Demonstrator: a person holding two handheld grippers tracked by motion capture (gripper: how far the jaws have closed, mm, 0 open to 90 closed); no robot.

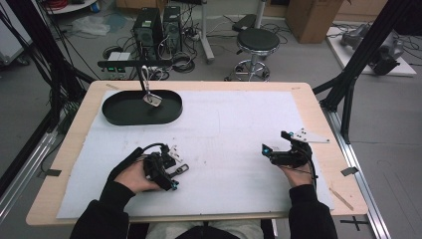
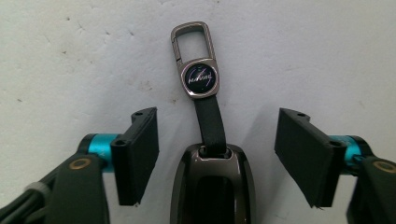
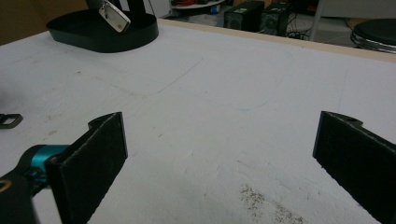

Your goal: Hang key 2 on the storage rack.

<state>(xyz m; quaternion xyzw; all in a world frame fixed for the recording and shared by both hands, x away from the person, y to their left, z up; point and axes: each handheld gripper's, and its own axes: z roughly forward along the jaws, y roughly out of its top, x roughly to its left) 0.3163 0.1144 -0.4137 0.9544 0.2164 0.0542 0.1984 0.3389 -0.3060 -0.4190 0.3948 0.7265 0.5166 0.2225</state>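
Fingers of left gripper straddle key fob, untouched.

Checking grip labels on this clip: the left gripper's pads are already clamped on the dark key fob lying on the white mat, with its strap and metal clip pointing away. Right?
Not clamped. In the left gripper view the left gripper has both pads standing apart from the key fob, bare mat showing on each side. The fob does lie between the jaws, strap and metal clip pointing away.

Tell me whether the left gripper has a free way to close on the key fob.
Probably yes. The key fob lies flat on the mat between the left gripper's open jaws, with bare mat on both sides and nothing between pads and fob.
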